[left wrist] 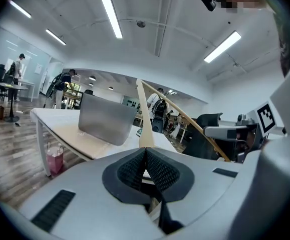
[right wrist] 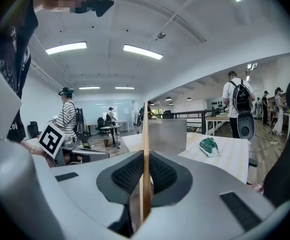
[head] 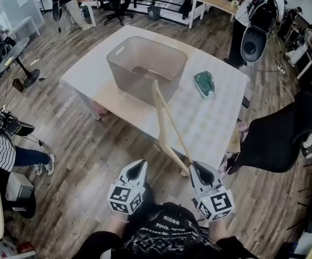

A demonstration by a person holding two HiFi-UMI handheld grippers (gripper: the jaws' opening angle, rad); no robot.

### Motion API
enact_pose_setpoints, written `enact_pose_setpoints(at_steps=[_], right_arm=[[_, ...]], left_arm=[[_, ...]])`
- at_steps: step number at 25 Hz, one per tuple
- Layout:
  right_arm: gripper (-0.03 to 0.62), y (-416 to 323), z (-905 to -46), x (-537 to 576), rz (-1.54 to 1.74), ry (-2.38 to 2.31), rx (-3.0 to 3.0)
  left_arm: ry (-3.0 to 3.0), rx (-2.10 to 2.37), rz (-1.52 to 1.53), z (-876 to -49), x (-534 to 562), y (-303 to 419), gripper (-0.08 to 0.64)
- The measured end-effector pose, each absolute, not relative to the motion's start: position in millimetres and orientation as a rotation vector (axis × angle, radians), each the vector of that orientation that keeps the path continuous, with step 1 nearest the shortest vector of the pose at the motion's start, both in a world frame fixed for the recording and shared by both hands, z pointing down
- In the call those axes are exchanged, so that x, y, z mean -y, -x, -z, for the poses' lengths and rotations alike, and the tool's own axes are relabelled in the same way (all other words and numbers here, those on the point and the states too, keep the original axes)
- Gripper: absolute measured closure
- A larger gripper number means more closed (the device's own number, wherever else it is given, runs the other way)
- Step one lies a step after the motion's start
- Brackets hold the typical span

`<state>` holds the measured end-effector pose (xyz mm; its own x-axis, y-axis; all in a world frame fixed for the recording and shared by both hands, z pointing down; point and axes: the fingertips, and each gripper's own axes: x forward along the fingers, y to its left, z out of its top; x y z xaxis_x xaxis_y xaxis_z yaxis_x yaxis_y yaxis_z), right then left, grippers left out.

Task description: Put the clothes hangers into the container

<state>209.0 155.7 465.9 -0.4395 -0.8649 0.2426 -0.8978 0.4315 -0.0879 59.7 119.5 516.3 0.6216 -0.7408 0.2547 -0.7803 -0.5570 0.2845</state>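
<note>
My right claw [head: 200,171] is clamped on one end of a wooden clothes hanger [head: 163,123]. I judge that gripping it by the tip lets its whole length reach ahead of the claw toward the container [head: 139,85]. The hanger is pale, smooth wood, a flat bar with a thinner rod splayed off it, forming a long narrow triangle. Its far end rises up beyond the claw to the container's near rim (I cannot tell whether it touches). The container is a translucent grey plastic tub with rounded corners and a slot handle, sitting on the light desk [head: 209,117] ahead of both claws. My left claw [head: 138,169] hangs just left of the right one, its ribbed black pads together on nothing, probably kept back as a spare.
</note>
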Motion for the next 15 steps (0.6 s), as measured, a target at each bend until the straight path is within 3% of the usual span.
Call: enact_pose_setpoints(at_steps=[15], right_arm=[[0.549,-152,-393,-27,-0.226,-1.705,2.623]], left_arm=[[-2.489,1.116,-0.115,-508,37,-2,0.540]])
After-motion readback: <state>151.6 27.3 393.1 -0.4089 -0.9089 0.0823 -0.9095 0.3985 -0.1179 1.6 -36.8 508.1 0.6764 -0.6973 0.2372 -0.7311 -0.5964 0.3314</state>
